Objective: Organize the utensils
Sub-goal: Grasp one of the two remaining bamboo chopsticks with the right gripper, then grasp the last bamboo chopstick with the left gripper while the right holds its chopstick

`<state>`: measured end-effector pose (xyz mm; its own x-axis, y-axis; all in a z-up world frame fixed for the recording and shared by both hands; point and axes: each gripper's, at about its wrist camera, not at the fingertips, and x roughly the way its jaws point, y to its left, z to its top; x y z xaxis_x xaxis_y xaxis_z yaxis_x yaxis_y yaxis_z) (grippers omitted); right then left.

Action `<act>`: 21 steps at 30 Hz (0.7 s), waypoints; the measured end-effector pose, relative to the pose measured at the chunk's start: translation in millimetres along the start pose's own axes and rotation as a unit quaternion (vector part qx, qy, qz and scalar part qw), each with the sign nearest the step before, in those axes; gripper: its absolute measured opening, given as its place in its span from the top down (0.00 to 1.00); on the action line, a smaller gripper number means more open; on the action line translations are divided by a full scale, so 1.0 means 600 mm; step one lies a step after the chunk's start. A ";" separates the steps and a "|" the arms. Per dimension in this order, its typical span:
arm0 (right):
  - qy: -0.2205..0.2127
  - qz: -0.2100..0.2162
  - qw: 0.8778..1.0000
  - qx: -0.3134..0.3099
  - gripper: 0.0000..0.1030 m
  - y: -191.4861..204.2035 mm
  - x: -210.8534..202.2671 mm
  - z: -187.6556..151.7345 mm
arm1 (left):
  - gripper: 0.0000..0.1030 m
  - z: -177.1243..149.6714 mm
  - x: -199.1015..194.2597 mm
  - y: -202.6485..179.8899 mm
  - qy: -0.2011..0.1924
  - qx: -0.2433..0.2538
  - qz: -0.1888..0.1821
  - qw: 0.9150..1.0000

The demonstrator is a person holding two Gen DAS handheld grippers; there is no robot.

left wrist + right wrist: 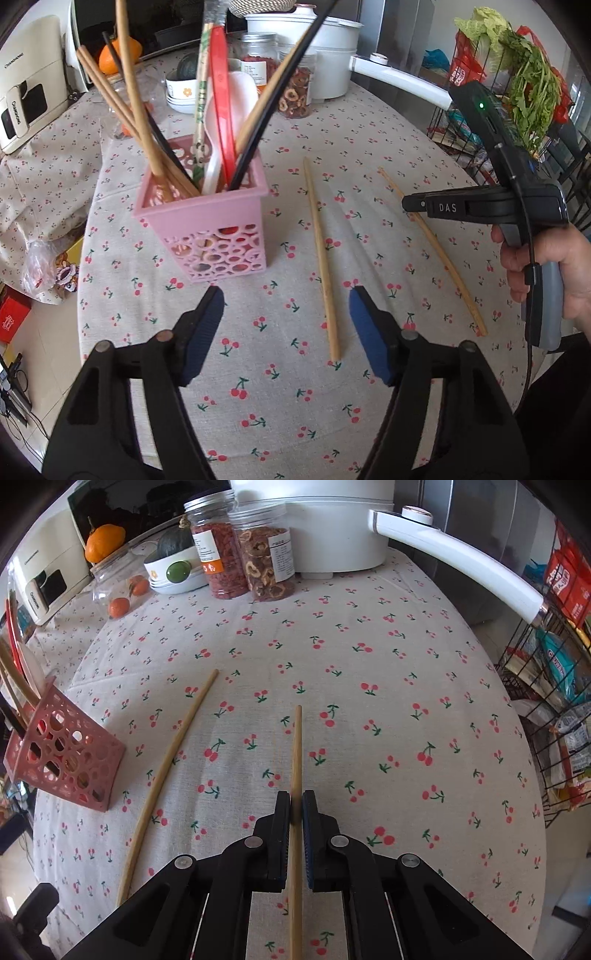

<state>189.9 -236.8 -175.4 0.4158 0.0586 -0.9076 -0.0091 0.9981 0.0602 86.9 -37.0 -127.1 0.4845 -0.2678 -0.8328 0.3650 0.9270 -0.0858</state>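
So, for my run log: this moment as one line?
left gripper: open, empty | right gripper: shut on chopstick | other chopstick: on table | holder: upright

The middle of the tabletop [369,657] is bare cloth in the right wrist view, open from the frame's centre to its right side. At left centre the pink utensil holder [207,225] stands with handles fanning upward, blocking passage over it. Two jars [243,550] and a white pot [325,528] line the upper centre. A wire rack [550,716] closes the right edge. Two chopsticks lie on the cloth: the left chopstick [166,775] loose, the right chopstick [295,775] between the closed fingers of the right hand-held gripper [296,805].
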 end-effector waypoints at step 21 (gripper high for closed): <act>0.049 0.049 0.997 0.017 0.94 -0.062 -0.057 -0.075 | 0.95 -0.062 0.037 -0.038 0.193 0.054 -0.118 0.973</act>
<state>135.2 -275.1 -164.9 0.3244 0.1591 -0.9324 -0.0136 0.9864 0.1636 59.5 -54.0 -164.1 0.0501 -0.3321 -0.9419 0.5214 0.8131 -0.2589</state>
